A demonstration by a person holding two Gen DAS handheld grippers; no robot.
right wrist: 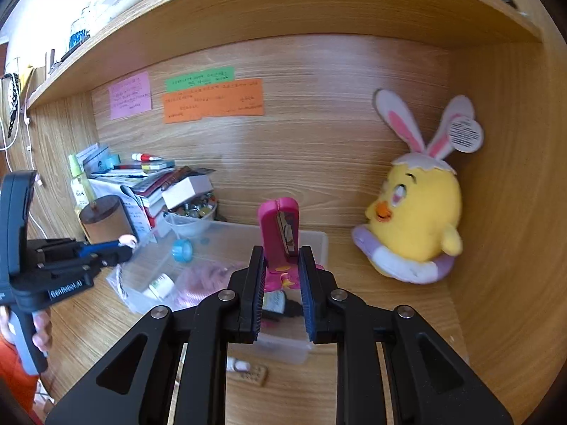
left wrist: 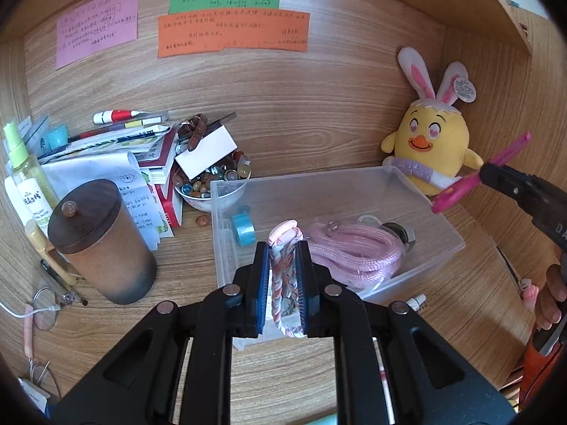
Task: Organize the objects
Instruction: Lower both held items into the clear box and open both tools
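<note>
Clear plastic forms the storage box [left wrist: 439, 244] on the wooden bench [left wrist: 283, 372], and both held items hang above it. The left gripper [left wrist: 283, 258] has its fingers closed to a narrow gap on a braided band [left wrist: 281, 276] in pink, white and orange; the band's long axis runs along the fingers, its pink end pointing forward over the box interior, where a blue tape roll [left wrist: 244, 228] and a pink cord [left wrist: 354, 251] already lie. The right gripper [right wrist: 281, 269] has its fingers closed on a pink folding mirror [right wrist: 280, 226], standing upright over the far rim of the box [right wrist: 319, 244]. The left gripper sits nearer the box centre, so its release is judged the shorter move: straight down. Readable writing: "GenRobot.AI" on the left gripper body in the right wrist view. Handwriting on the pink, green and orange wall notes [left wrist: 232, 33] is too small to read. A yellow plush chick [left wrist: 430, 141] stands behind the box.
</note>
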